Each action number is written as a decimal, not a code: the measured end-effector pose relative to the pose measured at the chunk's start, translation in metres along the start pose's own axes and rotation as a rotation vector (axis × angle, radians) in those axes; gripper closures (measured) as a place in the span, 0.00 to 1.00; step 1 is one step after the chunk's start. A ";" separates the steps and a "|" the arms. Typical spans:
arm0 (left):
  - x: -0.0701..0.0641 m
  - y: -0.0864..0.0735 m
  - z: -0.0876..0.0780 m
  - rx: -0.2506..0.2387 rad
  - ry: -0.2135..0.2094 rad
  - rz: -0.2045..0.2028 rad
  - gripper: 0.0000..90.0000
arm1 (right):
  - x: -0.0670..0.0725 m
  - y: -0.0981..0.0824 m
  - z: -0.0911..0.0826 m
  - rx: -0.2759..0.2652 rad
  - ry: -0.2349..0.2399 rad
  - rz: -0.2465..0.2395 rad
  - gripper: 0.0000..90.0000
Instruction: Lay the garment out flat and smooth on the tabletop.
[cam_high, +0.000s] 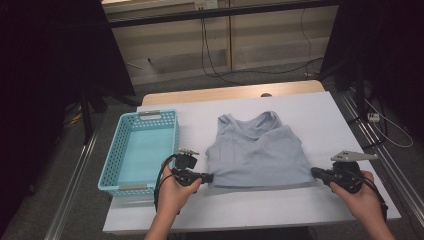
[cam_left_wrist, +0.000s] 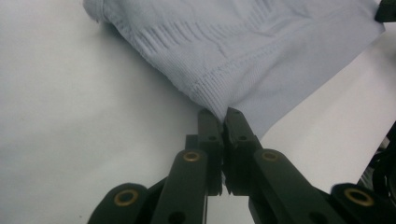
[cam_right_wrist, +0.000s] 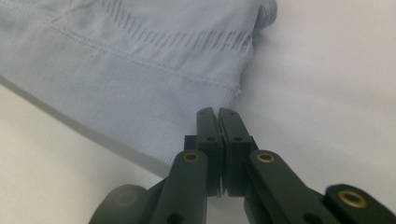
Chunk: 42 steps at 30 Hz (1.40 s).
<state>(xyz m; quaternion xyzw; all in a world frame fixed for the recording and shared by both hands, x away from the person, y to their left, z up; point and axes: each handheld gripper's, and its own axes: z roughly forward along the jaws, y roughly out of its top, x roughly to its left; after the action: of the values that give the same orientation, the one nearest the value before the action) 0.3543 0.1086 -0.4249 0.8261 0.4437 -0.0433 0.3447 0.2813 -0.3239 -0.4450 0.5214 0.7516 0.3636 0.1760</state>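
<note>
My left gripper (cam_left_wrist: 222, 112) is pinching the near left corner of the pale blue top (cam_high: 257, 150), its jaws pressed together on the ribbed hem where the fabric bunches between them. My right gripper (cam_right_wrist: 217, 111) has its jaws pressed together too, but here I judge there is no cloth between them: the tips sit just beside the hem's right corner, on the white table cover (cam_high: 320, 115), with the fabric edge alongside rather than in the bite. In the high view the right gripper (cam_high: 316, 172) sits a little off the garment's right edge, while the left gripper (cam_high: 210, 176) meets its corner.

The top lies flat and front-up in the middle of the table, neckline away from me and hem toward me. The turquoise basket (cam_high: 120, 150) stands empty to its left, just beyond my left hand (cam_high: 175, 192).

To do this step well, I'd part the right jaws, slide the lower one under the hem corner and close on the doubled ribbing, matching the left hold. With both corners held evenly I can lift and fold without the hem skewing. I should keep the left steady meanwhile, so the cloth stays taut and flat.
</note>
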 end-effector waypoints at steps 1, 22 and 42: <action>0.000 0.000 0.003 0.003 0.019 0.007 0.97 | -0.001 -0.002 0.001 0.008 -0.014 0.003 1.00; 0.002 -0.005 0.014 0.010 0.029 0.020 0.95 | 0.025 0.030 0.042 -0.048 -0.011 -0.111 0.67; 0.001 -0.011 0.010 -0.005 0.014 0.010 0.95 | 0.025 0.050 0.061 -0.007 -0.024 -0.160 1.00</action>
<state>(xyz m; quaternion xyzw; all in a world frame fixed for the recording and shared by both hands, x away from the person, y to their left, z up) 0.3486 0.1073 -0.4388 0.8276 0.4420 -0.0347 0.3441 0.3436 -0.2697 -0.4474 0.4631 0.7876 0.3447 0.2152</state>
